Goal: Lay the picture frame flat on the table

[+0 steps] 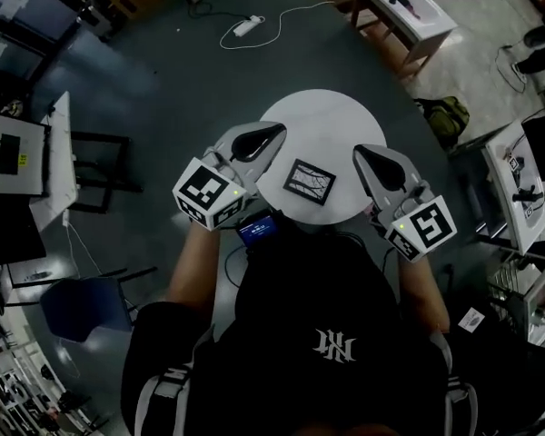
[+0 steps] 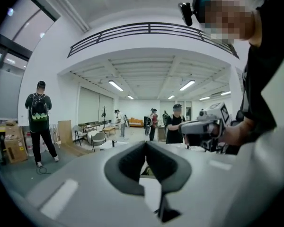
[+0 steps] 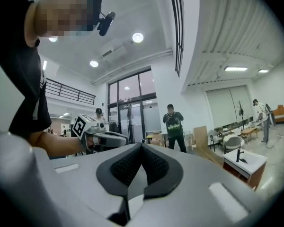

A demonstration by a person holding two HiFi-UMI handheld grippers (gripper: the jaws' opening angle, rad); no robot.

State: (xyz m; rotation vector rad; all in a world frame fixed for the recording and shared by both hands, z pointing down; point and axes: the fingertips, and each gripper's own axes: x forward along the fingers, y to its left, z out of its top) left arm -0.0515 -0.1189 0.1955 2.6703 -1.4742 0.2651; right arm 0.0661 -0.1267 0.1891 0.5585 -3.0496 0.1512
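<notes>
A small dark-edged picture frame (image 1: 309, 181) rests on the round white table (image 1: 318, 121), near its front edge, and seems to lie flat. My left gripper (image 1: 276, 132) hovers to its left, my right gripper (image 1: 358, 151) to its right, both apart from it. Both are shut with nothing between the jaws. The left gripper view looks level across the room over its own closed jaws (image 2: 145, 144) and catches the right gripper (image 2: 209, 126). The right gripper view shows its closed jaws (image 3: 142, 146) and the left gripper (image 3: 98, 137). Neither gripper view shows the frame.
A small device with a blue screen (image 1: 257, 228) sits by the table's near edge. A green bag (image 1: 445, 114) lies on the floor to the right, a white power strip with cable (image 1: 247, 27) beyond. Another table (image 1: 404, 7) stands at back right. Several people stand around the room.
</notes>
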